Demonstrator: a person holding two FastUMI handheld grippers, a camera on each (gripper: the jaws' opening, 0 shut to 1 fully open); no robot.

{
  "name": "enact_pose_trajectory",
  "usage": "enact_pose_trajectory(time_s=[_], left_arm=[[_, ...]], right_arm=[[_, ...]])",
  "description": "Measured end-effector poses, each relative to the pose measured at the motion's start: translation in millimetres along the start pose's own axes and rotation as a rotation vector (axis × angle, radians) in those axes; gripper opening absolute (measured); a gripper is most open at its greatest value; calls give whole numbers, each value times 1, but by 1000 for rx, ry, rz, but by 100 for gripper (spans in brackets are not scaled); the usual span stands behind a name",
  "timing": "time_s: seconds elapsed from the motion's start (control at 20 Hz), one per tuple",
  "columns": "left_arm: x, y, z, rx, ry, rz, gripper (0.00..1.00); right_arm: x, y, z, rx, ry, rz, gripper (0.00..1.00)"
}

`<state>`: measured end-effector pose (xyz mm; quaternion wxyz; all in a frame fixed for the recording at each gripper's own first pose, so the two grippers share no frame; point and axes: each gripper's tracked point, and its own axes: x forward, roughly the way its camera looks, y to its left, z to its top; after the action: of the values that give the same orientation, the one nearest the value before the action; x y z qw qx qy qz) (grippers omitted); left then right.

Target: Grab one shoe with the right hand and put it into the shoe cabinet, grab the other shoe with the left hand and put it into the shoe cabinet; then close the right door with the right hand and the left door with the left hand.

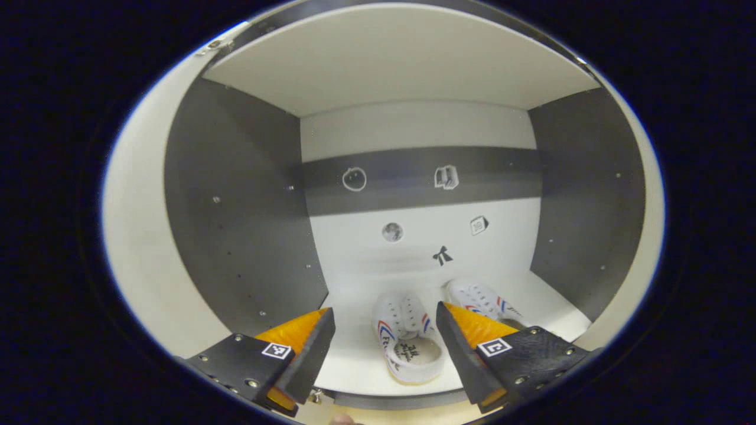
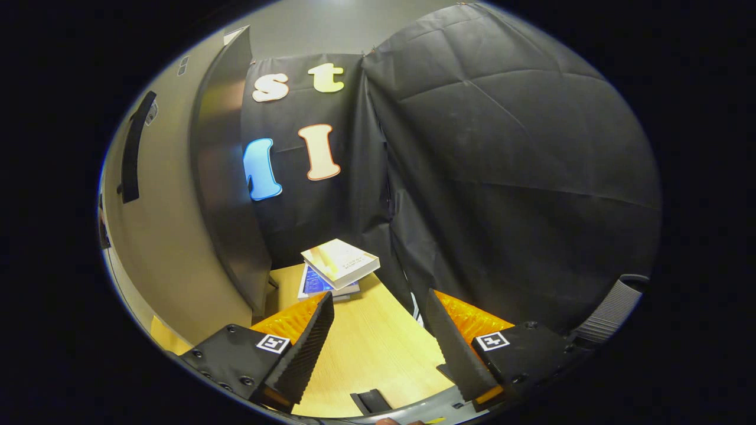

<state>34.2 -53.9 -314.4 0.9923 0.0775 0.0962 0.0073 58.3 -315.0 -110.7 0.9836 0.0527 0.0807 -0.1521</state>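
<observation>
**Both shoes shelved, doors come next**

We see both shoes (image 1: 407, 336) (image 1: 481, 300) resting side by side on the shoe cabinet (image 1: 236, 224) floor. Our left hand-held gripper (image 1: 384, 348) hangs released before them; the right hand-held gripper (image 2: 378, 348), also spread and empty, faces the open right door (image 2: 171, 236) over the table (image 2: 366, 348). Next, we judge, it must push that door shut.

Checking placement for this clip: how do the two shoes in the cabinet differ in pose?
The near shoe sits between the left gripper's open fingers, its opening facing the camera; the far shoe lies farther back and to the right, partly hidden by a finger. Both are white with red-and-blue stripes, on the cabinet floor.
</observation>
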Motion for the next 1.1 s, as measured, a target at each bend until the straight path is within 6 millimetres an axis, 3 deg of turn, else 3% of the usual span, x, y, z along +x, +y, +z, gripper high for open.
enact_pose_trajectory(time_s=[0.05, 0.35, 0.45, 0.6, 0.65, 0.85, 1.1], left_arm=[[-20, -2, 7, 11, -27, -14, 100], [-129, 27, 36, 38, -141, 54, 100], [-157, 33, 38, 28, -176, 82, 100], [-206, 43, 35, -1, -213, 113, 100], [-222, 45, 32, -12, -227, 119, 100], [-278, 54, -7, -3, -227, 188, 100], [-303, 40, -76, -120, -140, 166, 97]], right_arm=[[0, 4, 6, -3, -8, 14, 98], [-6, 40, 48, -55, -58, 140, 98], [-11, 53, 67, -88, -83, 180, 92], [-24, 79, 100, -95, -116, 254, 93], [-28, 87, 109, -95, -125, 276, 100], [-42, 111, 137, -104, -163, 336, 98], [-53, 140, 164, -143, -205, 391, 98]])
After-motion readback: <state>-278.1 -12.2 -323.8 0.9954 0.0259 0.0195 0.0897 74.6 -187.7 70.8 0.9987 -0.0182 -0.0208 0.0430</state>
